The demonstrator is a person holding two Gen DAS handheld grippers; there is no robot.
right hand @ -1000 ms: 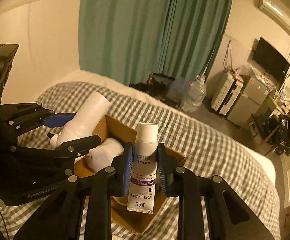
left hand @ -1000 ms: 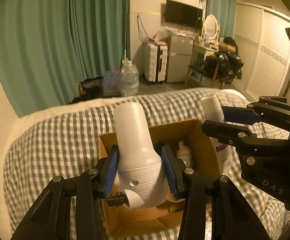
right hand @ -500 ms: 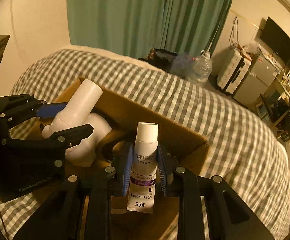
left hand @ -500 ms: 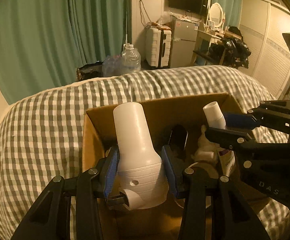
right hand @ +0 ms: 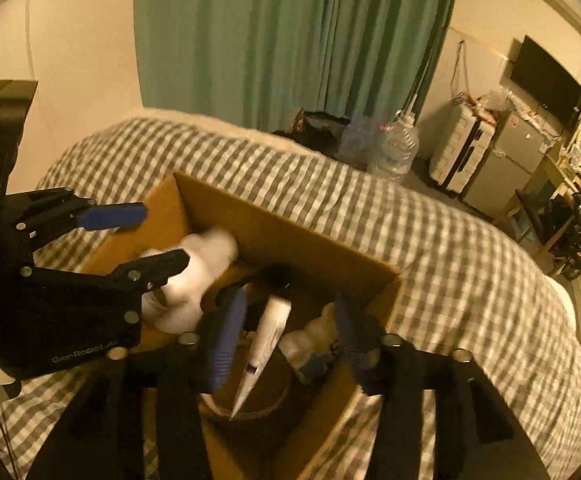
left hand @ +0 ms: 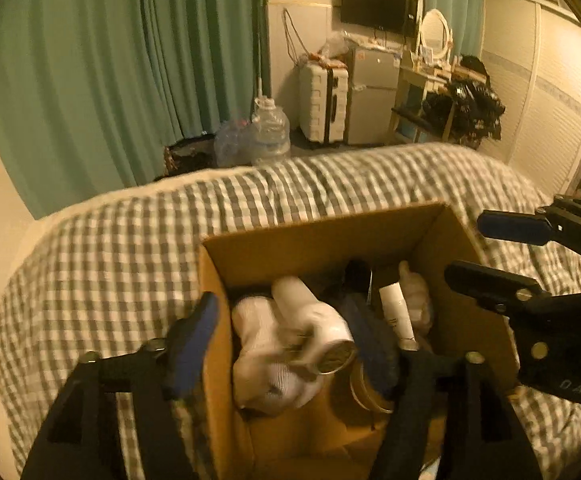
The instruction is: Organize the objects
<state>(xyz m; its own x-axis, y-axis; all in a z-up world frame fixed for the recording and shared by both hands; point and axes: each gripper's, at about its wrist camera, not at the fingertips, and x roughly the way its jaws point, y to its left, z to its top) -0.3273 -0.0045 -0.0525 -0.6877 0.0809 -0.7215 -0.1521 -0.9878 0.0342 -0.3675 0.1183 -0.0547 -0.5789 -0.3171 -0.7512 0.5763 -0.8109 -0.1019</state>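
**Both grippers spread wide over the box**

Your left gripper (left hand: 290,328) hangs over the near-left corner of the cardboard box (left hand: 330,236), jaws wide apart and gripping nothing. Its left finger (left hand: 194,332) sits outside the box's left wall and the other one is inside. Between them, the white bottle (left hand: 306,320) lies blurred inside the box, tipped on its side against another white item (left hand: 258,344), touching neither finger.

Your right gripper (right hand: 286,332) is over the box's right half, jaws likewise wide and empty. The tube (right hand: 266,340) shows between its fingers but clear of both, cap end away from the camera, flat end pointing down toward a round rim (right hand: 246,412) at the box bottom (whether it rests on that rim you cannot tell). Just right of the tube sits a pale lumpy object (right hand: 310,336), too blurred to name.

From the left wrist view, the tube (left hand: 396,312) leans beside that pale object, with a dark item (left hand: 356,276) behind it near the far wall.

The box stands on a checked bedspread (right hand: 450,264). Beyond the bed are green curtains (left hand: 130,72) and water jugs (left hand: 268,132) on the floor.
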